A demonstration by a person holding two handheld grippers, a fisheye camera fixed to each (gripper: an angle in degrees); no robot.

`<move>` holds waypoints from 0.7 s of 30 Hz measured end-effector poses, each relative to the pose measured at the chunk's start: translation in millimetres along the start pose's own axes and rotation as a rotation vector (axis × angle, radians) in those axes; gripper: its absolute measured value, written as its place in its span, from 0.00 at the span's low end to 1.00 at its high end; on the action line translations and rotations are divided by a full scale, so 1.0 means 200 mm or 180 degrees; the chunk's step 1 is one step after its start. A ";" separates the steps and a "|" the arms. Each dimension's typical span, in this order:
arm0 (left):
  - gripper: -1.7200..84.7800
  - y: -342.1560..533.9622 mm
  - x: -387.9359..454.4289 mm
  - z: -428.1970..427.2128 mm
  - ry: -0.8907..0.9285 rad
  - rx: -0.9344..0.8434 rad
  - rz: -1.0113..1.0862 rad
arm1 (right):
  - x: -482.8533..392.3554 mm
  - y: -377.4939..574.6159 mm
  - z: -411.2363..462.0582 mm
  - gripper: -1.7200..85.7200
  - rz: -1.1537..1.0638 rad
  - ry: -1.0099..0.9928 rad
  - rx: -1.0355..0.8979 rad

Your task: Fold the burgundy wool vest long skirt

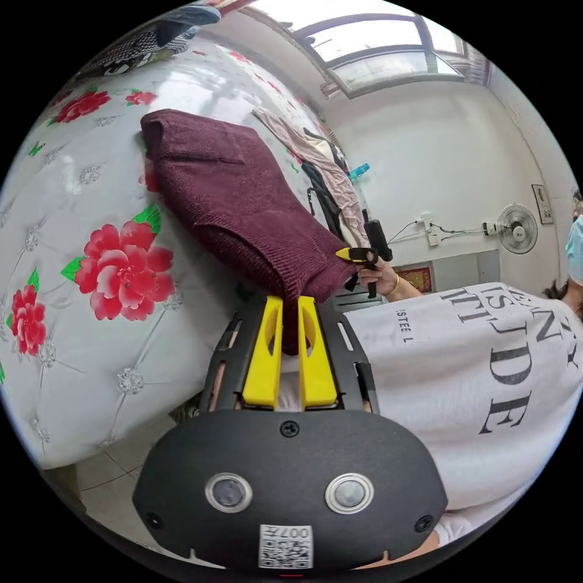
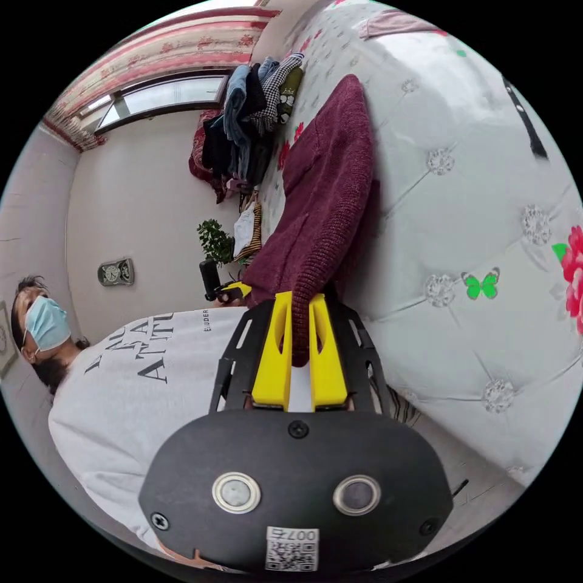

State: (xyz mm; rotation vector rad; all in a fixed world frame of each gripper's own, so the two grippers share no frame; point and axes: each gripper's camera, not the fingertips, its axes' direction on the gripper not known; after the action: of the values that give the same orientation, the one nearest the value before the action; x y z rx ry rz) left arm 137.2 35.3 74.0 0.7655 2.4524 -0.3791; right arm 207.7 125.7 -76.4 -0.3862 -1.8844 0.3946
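The skirt [image 1: 237, 200] lay folded on the flowered bed [image 1: 91, 200], its near edge hanging off toward the person [image 1: 480, 370]. The left gripper [image 1: 290, 303] had both yellow jaws pinched narrow on one corner of that edge. The right gripper [image 2: 300, 300] clamped the other corner the same way, jaws pressing the knit.

Open quilted bed [image 1: 91, 364] surface lies bare on both sides of the burgundy skirt [image 1: 243, 212]. A clothes pile [image 2: 255, 115] crowds one far end, draped garments [image 1: 328, 170] the other, and the person's white shirt [image 1: 486, 376] blocks the near edge.
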 end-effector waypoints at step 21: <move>0.16 -0.57 -0.86 -0.25 -0.0365 0.0971 -0.0923 | -0.46 -0.48 0.11 0.14 -0.0098 0.1262 0.1262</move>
State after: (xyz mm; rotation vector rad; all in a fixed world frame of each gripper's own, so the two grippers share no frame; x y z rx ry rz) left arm 168.6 -111.2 225.6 0.4873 2.4281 -0.8970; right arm 209.1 -3.2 -116.8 -0.1523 -1.3856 0.6097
